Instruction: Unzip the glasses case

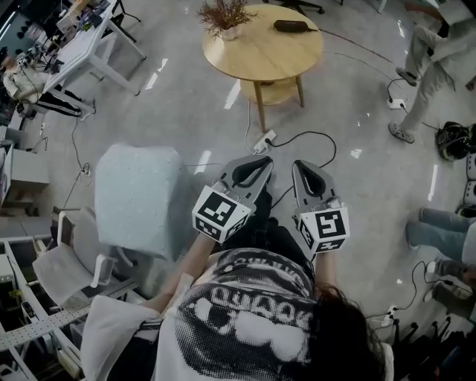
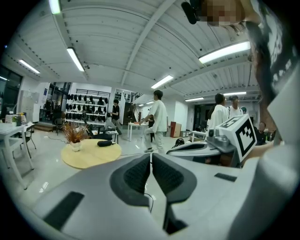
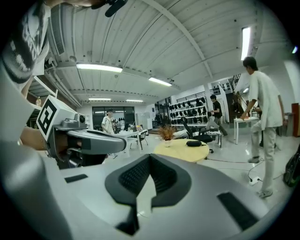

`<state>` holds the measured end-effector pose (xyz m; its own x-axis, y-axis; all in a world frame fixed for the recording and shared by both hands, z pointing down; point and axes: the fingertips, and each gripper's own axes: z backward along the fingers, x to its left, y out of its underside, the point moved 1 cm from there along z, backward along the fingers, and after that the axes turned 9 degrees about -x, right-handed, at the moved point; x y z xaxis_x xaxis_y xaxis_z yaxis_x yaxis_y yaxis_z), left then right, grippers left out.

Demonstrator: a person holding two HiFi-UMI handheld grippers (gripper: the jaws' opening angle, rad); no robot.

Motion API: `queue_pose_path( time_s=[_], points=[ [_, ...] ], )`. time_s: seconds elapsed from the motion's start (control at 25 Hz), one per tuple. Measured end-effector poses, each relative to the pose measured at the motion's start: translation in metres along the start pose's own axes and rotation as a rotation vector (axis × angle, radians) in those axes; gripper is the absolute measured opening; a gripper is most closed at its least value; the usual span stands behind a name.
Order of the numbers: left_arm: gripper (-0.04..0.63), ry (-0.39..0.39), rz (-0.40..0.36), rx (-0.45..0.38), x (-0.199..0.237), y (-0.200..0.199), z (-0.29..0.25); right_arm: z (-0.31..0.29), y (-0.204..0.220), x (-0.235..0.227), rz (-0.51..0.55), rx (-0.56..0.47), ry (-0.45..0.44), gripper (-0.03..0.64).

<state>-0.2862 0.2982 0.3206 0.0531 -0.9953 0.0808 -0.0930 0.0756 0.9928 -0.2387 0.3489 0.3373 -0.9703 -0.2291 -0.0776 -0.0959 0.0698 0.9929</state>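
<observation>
The black glasses case (image 1: 290, 26) lies zipped on the round wooden table (image 1: 260, 56), far ahead of both grippers. It also shows small in the left gripper view as the case (image 2: 105, 143) and in the right gripper view as the case (image 3: 193, 143). My left gripper (image 1: 262, 162) and right gripper (image 1: 300, 165) are held side by side in front of the person's chest, above the floor and well short of the table. The left gripper (image 2: 151, 157) has its pads pressed together with nothing between them. The right gripper (image 3: 150, 159) is likewise shut and empty.
A dried plant in a pot (image 1: 223, 16) stands on the table beside the case. A pale cushioned chair (image 1: 137, 197) sits at my left. A power strip with cables (image 1: 264, 140) lies on the floor ahead. People stand at the right (image 1: 435, 59), and a white desk (image 1: 82, 41) is at the far left.
</observation>
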Motion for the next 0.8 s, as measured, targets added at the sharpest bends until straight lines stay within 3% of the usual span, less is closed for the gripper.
queue_pose_path(
  time_s=[0.4,0.8],
  points=[
    [0.021,0.049,0.021,0.01,0.04,0.003,-0.059,-0.046,0.003,-0.047,-0.001,0.029,0.037,0.0],
    [0.021,0.101,0.018,0.028,0.13,-0.016,-0.158,-0.133,-0.012,-0.133,-0.02,0.063,0.12,0.0]
  ],
)
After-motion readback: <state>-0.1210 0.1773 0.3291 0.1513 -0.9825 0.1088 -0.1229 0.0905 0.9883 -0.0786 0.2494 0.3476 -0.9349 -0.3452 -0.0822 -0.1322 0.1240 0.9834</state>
